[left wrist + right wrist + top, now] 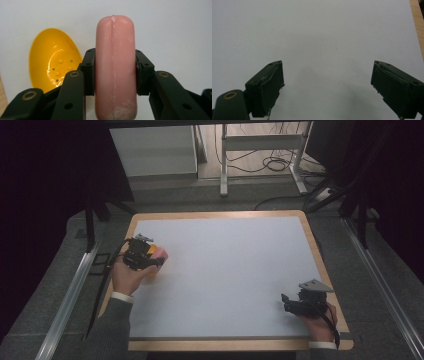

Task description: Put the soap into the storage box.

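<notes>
My left gripper is shut on a pink rounded piece, which stands on edge between the two black pads with a seam running down its middle. Behind it to the left in the left gripper view lies a yellow egg-shaped shell, hollow side up, on the white surface. In the high view the left gripper sits at the table's left side with the pink piece at its tip and yellow beside it. My right gripper is open over bare white surface; in the high view the right gripper rests near the front right corner.
The white mat lies on a wooden-edged table. Metal rails run along both sides. Beyond the far edge stand a white cabinet and a desk frame with cables on the floor.
</notes>
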`<action>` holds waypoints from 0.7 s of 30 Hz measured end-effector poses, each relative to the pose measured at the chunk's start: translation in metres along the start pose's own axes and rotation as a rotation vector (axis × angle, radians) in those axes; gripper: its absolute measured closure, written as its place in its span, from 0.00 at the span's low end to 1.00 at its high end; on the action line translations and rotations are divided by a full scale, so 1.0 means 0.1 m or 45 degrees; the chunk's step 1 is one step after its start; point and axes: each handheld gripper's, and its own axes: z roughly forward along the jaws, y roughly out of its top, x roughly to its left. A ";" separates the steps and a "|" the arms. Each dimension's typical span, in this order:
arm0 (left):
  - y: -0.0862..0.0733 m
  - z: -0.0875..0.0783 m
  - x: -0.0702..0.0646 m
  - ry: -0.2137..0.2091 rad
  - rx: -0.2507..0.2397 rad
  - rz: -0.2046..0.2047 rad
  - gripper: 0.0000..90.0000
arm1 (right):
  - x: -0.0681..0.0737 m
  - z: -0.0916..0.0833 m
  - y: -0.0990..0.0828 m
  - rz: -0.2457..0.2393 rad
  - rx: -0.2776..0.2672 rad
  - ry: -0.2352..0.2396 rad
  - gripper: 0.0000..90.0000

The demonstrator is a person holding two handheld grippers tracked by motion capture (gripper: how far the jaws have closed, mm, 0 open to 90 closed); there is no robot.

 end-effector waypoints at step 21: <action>0.01 -0.06 0.28 0.038 -0.008 -0.071 0.67 | -0.01 -0.02 0.01 0.016 -0.011 -0.006 0.12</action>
